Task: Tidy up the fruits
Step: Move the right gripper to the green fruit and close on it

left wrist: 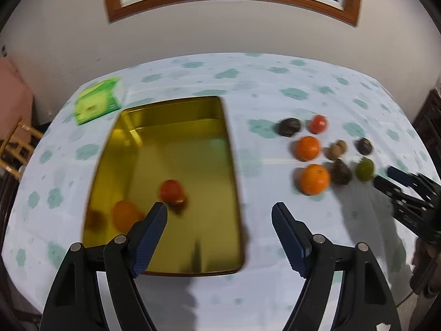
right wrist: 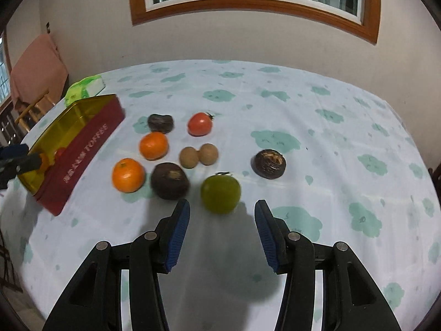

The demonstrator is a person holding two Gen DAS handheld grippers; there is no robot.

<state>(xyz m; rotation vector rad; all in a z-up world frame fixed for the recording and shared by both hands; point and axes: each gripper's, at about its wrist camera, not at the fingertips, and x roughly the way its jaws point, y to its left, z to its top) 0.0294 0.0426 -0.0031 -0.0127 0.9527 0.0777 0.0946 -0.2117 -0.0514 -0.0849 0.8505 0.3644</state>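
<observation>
I hold my left hand-held gripper point(left wrist: 219, 215) wide and empty above the gold tin point(left wrist: 176, 165), where a red tomato point(left wrist: 171, 191) lies just ahead of its left finger. My right hand-held gripper point(right wrist: 222, 211) gapes moderately, empty, with the green fruit point(right wrist: 220, 193) just ahead on the tabletop point(right wrist: 330, 127). The tin's red side point(right wrist: 82, 154), to my left, reads "TOFFEE"; its smaller characters are unreadable.
</observation>
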